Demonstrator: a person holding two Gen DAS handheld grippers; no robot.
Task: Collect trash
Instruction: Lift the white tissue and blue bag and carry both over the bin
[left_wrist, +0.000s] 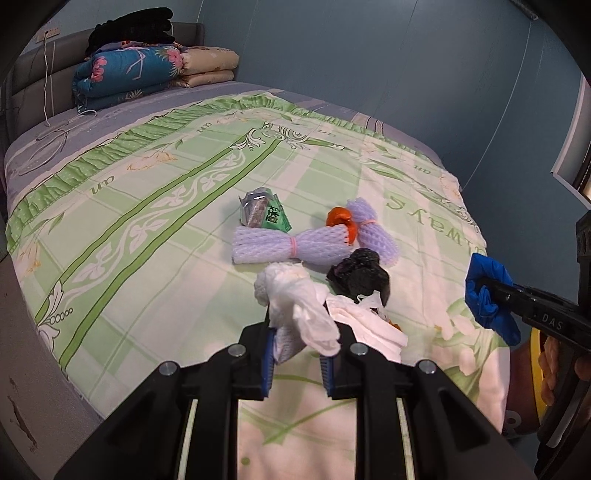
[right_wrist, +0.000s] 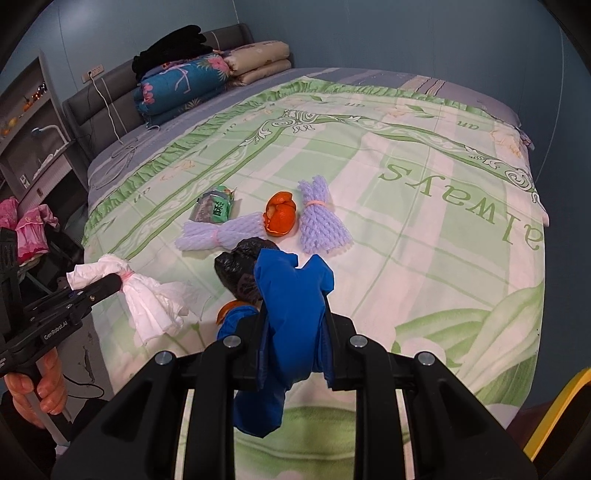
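Observation:
My left gripper is shut on a white tissue bundle tied with a pink band, held above the bed's near edge; it also shows in the right wrist view. My right gripper is shut on a crumpled blue glove, also seen at the right of the left wrist view. On the bedspread lie a black plastic bag, an orange peel, two purple foam nets, a green snack wrapper and white tissue.
The green patterned bedspread covers the bed. Folded quilts and black clothing are stacked at the headboard. A yellow object stands at the bed's near right corner. Shelves and pink cloth stand at left.

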